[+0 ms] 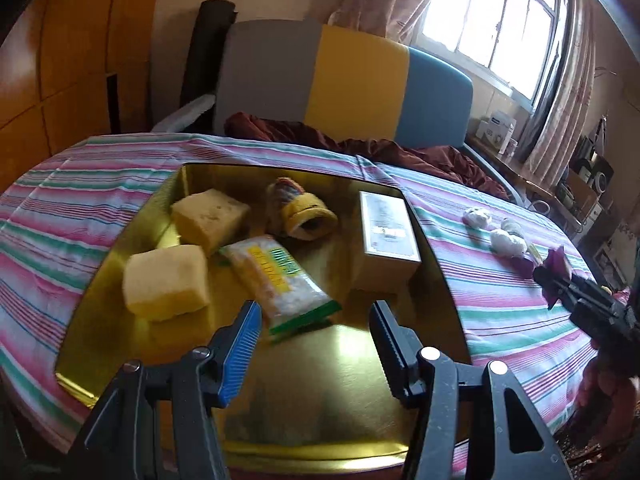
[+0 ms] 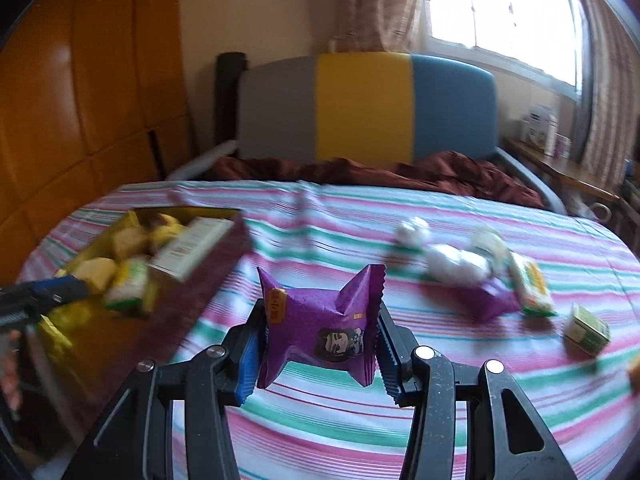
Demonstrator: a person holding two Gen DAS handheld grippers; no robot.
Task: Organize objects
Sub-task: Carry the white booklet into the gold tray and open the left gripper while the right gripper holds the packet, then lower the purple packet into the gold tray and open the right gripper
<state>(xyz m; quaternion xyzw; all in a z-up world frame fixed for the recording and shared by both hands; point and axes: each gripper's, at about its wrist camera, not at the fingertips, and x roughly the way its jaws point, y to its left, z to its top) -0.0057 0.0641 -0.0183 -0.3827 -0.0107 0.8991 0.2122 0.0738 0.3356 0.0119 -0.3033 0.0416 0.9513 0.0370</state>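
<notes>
A shallow gold tin lies on the striped bedsheet. It holds two yellow sponge cakes, a green-and-yellow snack bag, a knitted yellow item and a pale box. My left gripper hovers over the tin's near part, open and empty. My right gripper is shut on a purple snack packet, held above the sheet to the right of the tin. The same gripper with the packet shows in the left wrist view.
Loose on the sheet to the right lie white wrapped lumps, another purple packet, a green-yellow bag and a small green box. A maroon blanket and a grey-yellow-blue headboard are behind; a cluttered desk stands at right.
</notes>
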